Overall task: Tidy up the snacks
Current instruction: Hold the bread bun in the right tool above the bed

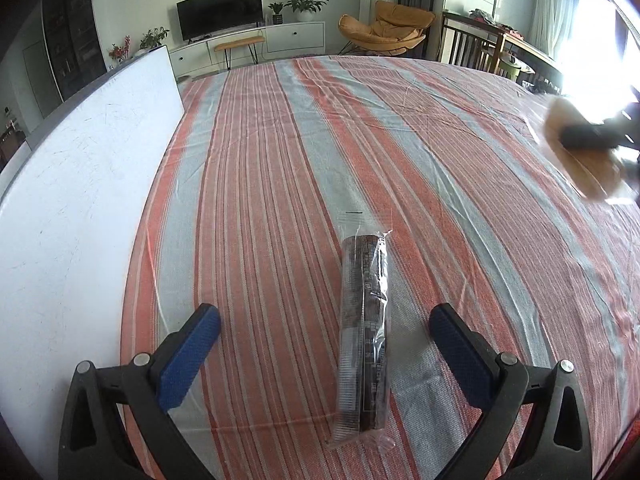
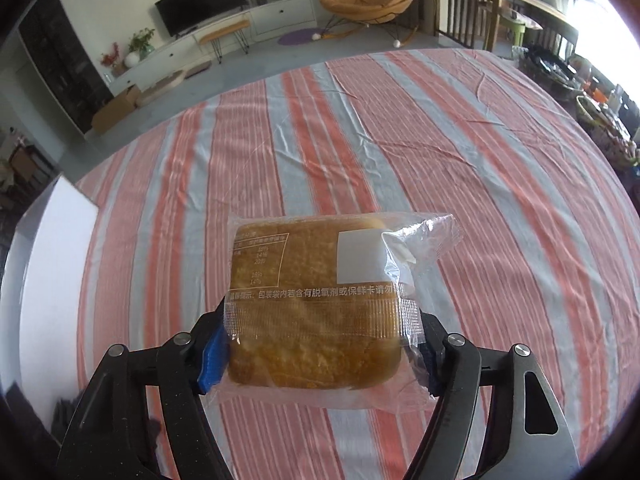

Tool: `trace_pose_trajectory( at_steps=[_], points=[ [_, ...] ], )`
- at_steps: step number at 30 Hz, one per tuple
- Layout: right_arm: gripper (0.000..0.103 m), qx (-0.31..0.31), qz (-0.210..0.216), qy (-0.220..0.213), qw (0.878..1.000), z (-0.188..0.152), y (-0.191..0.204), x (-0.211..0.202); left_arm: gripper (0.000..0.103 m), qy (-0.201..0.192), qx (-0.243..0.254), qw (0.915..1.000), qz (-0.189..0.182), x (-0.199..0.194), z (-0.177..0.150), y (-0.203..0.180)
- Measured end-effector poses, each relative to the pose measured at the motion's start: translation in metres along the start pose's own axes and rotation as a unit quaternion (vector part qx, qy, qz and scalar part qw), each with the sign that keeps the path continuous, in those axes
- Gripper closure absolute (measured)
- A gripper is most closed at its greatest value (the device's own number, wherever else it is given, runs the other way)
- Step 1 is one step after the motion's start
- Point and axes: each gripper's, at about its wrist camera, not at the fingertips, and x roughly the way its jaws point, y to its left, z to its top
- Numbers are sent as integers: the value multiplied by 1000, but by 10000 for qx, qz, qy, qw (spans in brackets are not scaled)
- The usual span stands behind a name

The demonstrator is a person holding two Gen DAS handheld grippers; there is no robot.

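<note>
A long dark snack roll in clear wrap lies on the striped tablecloth, pointing away from me. My left gripper stands open astride it, the blue pads well clear of its sides. In the right wrist view, a square golden bread in a clear printed packet sits between the blue pads of my right gripper, which is shut on its sides and holds it above the cloth. The left wrist view shows that packet blurred at the far right, with the right gripper across it.
A white flat board lies along the table's left side, also seen as the white board. Baskets with assorted items crowd the far right edge. Beyond the table are a TV, a white cabinet and an orange chair.
</note>
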Motion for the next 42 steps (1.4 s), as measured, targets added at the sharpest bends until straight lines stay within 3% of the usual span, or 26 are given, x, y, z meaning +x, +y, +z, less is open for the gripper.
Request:
trace_pose_trajectory(
  at_steps=[3,8,10,15,42],
  points=[
    [27,-9,-141,-116,9998,-53,-6,-25,0,0,0,10000,-1,0,0,0],
    [22,-29,-529,-263,9982,-118,-8,-15,0,-1,-1,10000,-1,0,0,0],
    [17,-59,-646,-707,9954,-130,-8,-19,0,0,0,10000,-2,0,0,-1],
    [9,53,-742,-897,9932,-133,-7,-13,0,-1,-1,10000,-2,0,0,-1],
    [9,170,-631,-930,9935,-142,-16,-15,0,-2,-1,10000,-3,0,0,-1]
  ],
)
